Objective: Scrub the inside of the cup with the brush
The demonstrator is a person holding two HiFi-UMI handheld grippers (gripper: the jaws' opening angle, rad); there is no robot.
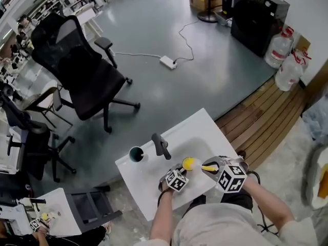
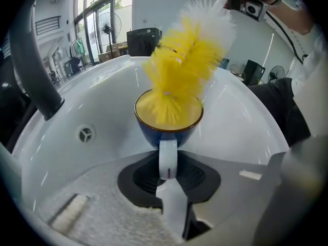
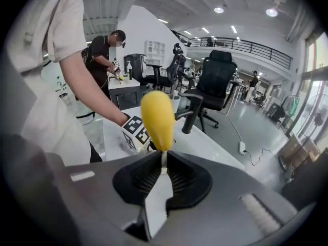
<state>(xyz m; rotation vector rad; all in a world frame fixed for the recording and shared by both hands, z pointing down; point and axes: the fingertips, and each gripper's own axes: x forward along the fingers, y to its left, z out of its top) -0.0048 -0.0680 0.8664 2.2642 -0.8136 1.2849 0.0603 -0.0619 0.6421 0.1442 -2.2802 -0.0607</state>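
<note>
The left gripper (image 2: 168,174) clamps narrowly on the handle of the cup (image 2: 168,129), while the right gripper (image 3: 163,172), nearly closed, holds the brush (image 2: 184,60) with its bristles inside.

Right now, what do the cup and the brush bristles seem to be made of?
The cup looks like glazed ceramic: glossy blue wall, smooth white handle. The brush bristles look like plastic: thin, stiff yellow and white strands, though this is uncertain.
</note>
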